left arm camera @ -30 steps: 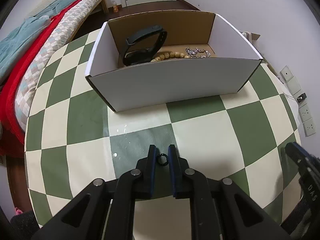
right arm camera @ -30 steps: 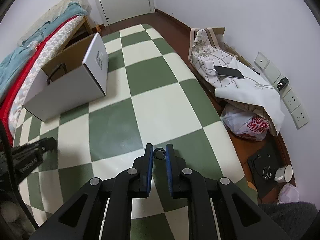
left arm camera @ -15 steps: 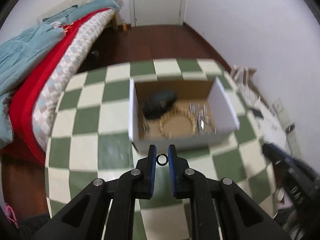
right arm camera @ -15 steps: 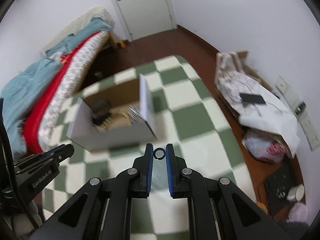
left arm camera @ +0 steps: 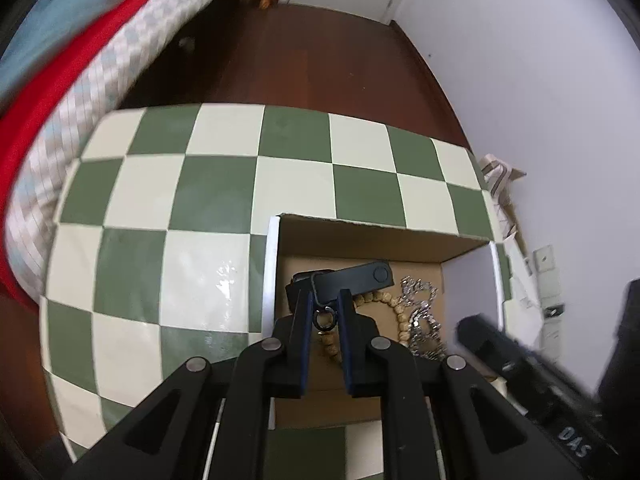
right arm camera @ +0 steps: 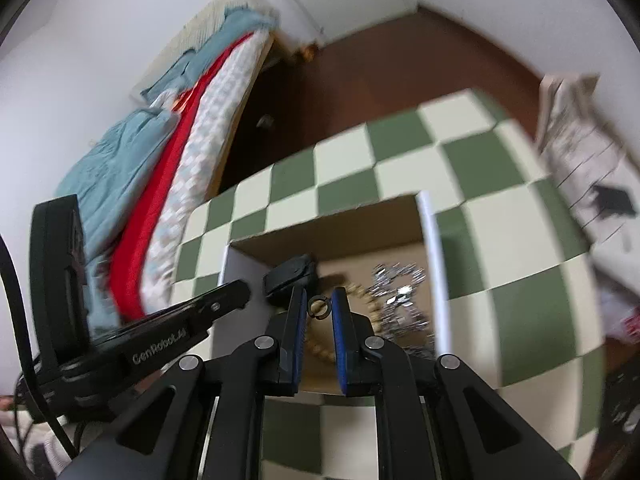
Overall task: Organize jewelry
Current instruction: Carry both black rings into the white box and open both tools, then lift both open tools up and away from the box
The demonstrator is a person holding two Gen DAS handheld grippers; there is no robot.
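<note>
Both grippers have moved from the bare checked table (left arm camera: 216,200) to right over the open box (left arm camera: 272,264). The left gripper (left arm camera: 325,312) is clamped on a small dark ring (left arm camera: 325,319), and the right gripper (right arm camera: 319,306) is clamped on another ring (right arm camera: 319,306). Below them in the box lie a black band (left arm camera: 352,278), a bead bracelet (left arm camera: 400,312) and a silver chain (left arm camera: 422,308). The rings look ready to be dropped in.

The box (left arm camera: 464,240) is plain brown cardboard inside, smooth white outside. The checked worktop (left arm camera: 216,200) has a glossy sheen. The chain (left arm camera: 420,312) glints like metal; the beads (left arm camera: 400,320) look matt, wooden.
</note>
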